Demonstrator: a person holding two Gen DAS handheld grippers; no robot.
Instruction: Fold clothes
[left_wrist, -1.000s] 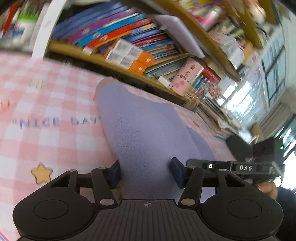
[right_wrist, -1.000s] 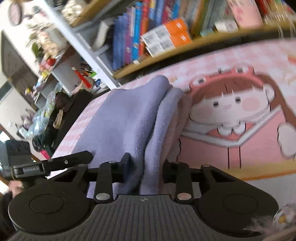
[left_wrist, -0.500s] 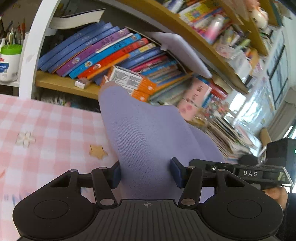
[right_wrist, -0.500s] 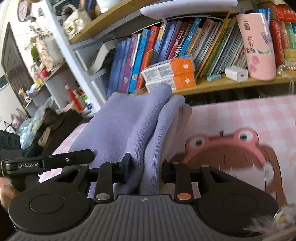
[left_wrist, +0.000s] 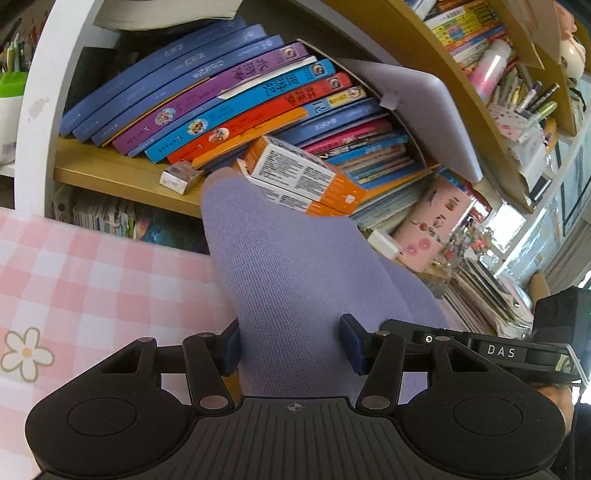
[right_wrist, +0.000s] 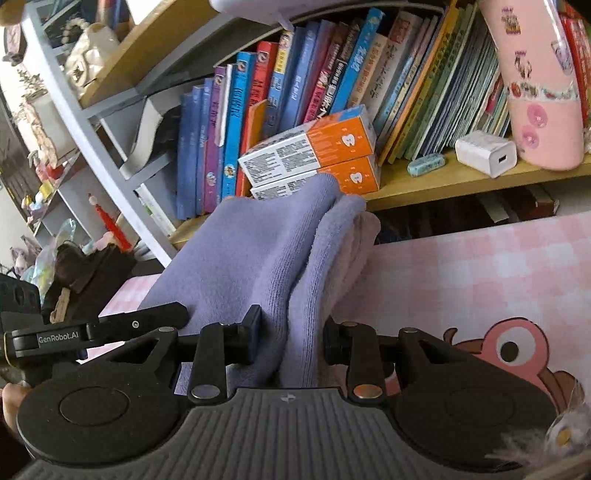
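Observation:
A folded lavender garment (left_wrist: 291, 280) is held between both grippers, lifted over the pink checked table cloth (left_wrist: 74, 288). My left gripper (left_wrist: 290, 345) is shut on one end of it. The garment rises ahead and hides the fingertips. My right gripper (right_wrist: 290, 338) is shut on the other end, where the garment (right_wrist: 266, 254) shows several stacked layers. The right gripper's side shows at the right of the left wrist view (left_wrist: 498, 350), and the left gripper's side at the left of the right wrist view (right_wrist: 92, 332).
A wooden bookshelf (left_wrist: 122, 177) packed with books stands right behind the table. Orange and white boxes (right_wrist: 310, 147) lie on the shelf close to the garment's top edge. A pink tumbler (right_wrist: 535, 85) and a white charger (right_wrist: 484, 153) sit to the right.
Both grippers have risen and tilted up with the garment. The table cloth has dropped lower in view and the bookshelf fills more of both views.

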